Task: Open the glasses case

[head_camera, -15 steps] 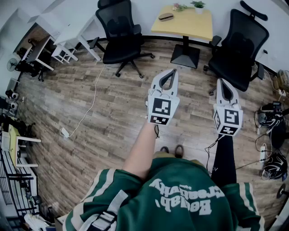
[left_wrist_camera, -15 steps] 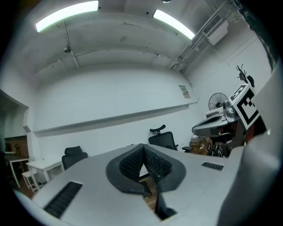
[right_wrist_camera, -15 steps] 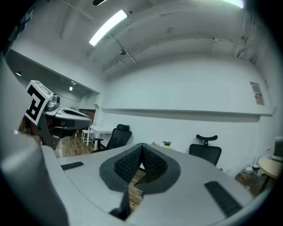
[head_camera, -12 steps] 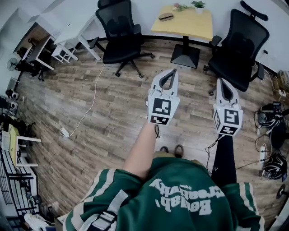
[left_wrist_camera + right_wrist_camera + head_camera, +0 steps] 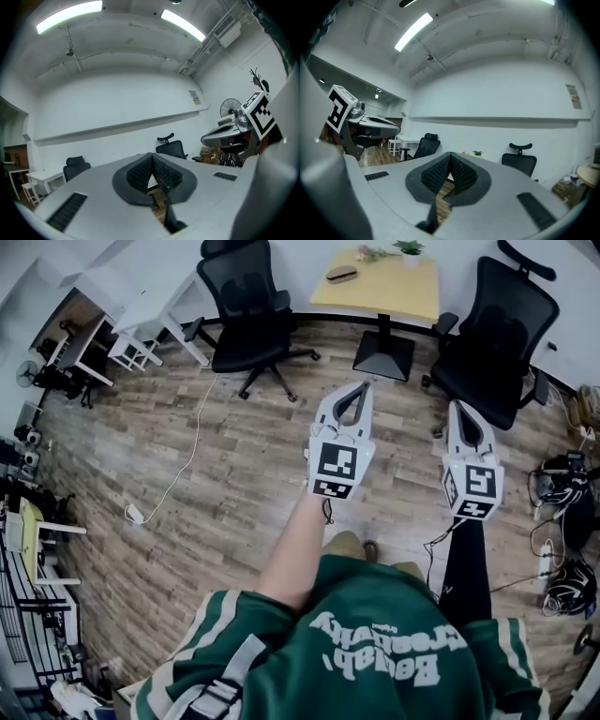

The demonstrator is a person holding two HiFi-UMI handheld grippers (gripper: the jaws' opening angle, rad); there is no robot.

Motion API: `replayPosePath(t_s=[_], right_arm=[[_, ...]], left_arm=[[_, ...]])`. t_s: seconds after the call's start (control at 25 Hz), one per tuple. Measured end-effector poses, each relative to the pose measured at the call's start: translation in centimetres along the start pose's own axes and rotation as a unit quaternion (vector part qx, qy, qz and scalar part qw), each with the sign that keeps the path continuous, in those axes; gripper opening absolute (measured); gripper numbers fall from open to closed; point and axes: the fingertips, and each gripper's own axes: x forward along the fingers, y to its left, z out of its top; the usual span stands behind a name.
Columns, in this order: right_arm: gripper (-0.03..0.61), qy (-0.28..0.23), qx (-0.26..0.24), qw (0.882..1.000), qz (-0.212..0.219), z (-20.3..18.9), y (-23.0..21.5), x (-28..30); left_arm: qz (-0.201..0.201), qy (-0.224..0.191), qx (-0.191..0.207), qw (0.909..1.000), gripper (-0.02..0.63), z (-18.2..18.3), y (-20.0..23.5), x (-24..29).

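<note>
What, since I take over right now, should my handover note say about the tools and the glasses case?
Tools: left tool shut, empty, held level above the floor; right tool shut, empty, level beside it.
Things: the glasses case lies on the yellow table by the far wall, well out of reach.
Done: nothing; the case is untouched.
Left: walk to the table, steady the case, open its lid.

Glasses case (image 5: 341, 274) on the far yellow table (image 5: 401, 296)
</note>
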Motion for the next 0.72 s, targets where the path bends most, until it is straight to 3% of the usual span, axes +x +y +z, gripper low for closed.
replayPosePath(t_s=[0.4, 0.72], right_arm=[[0.009, 0.003, 0.007, 1.000, -0.011, -1.0, -2.6, 3.6], [0.009, 0.010, 0.004, 1.000, -0.015, -1.2, -5.5, 10.0]], left_arm=[[-0.018, -0.001, 0.005, 0.9998, 0.014, -1.0, 0.7, 4.7], [-0.037, -0.002, -0.004, 0.9993, 0.014, -2.4, 3.3, 12.3]])
